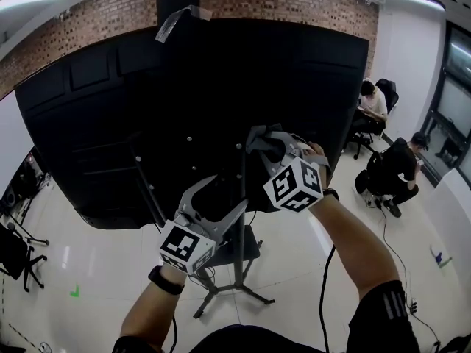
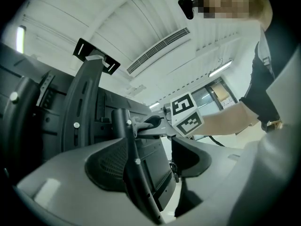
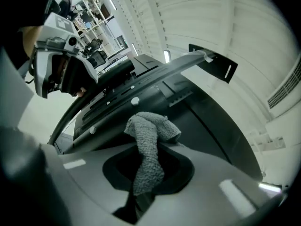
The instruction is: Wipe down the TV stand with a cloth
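Between the right gripper's jaws: a grey cloth point(image 3: 146, 147) was clamped. Its bunched end stood out beyond the fingertips, and its tail ran back through the gap.
Right gripper point(image 1: 274, 147): clenched on the cloth and raised higher than the left gripper. Its marker cube point(image 1: 296, 184) faced the head camera.
Cloth position: the bunched end lay ahead of the right gripper, against the black rear panel of the TV point(image 1: 147, 109). It sat just beside a dark mounting rail point(image 3: 117, 95) that carried bolt heads.
TV stand point(image 1: 240, 230): the upright column ran down just to the left of the right gripper. It ended in a small shelf and splayed legs on the pale floor point(image 1: 96, 271).
Left gripper point(image 1: 223, 195): released, with the jaws spread wide and gripping nothing. It was held below and to the left of the right gripper, and its right jaw tip was near the column.
Left gripper gap: in the left gripper view a black bar point(image 2: 134, 168) of the stand crossed the opening between the jaws. Contact with either jaw could not be determined.
Cloth relative to left gripper: above and to the right, well apart. In the left gripper view it showed only as a dark bunch at the right gripper's tip.
Background, right of the right gripper: two seated persons point(image 1: 401, 168) near the wall.
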A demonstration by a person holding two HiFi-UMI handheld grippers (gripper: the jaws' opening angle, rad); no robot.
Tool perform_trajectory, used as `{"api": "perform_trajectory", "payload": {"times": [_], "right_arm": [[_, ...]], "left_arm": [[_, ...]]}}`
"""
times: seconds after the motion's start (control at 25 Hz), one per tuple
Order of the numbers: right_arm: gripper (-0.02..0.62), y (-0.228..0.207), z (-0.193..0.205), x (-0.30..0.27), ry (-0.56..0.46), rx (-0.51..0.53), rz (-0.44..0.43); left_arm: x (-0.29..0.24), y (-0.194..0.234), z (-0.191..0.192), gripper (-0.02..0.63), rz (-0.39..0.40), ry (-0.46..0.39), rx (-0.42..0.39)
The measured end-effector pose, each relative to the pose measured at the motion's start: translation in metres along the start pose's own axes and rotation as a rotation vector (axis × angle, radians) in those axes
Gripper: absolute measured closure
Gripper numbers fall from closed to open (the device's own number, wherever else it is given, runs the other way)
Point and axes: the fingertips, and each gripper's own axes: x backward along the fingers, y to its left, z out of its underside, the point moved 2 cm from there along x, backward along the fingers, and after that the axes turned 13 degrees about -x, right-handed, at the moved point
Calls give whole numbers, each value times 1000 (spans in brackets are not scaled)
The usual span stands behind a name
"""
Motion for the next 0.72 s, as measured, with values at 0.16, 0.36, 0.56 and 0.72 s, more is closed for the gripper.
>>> {"api": "perform_trajectory", "payload": {"times": [0.16,0.36,0.56,0.72], "right_arm": [[555,-5,8,-1,-6,-7,-6],[555,-23,29,7,10,-27,22],[555,-50,58,21,51,-48,70],[555,-70,83,31,92,-69,114]], "left_arm": [[-7,-4,1,293,0,14,4],[-19,-12,5,293,8,13,14],[-33,-23,8,292,32,10,21],[-43,-32,9,293,53,7,26]]}}
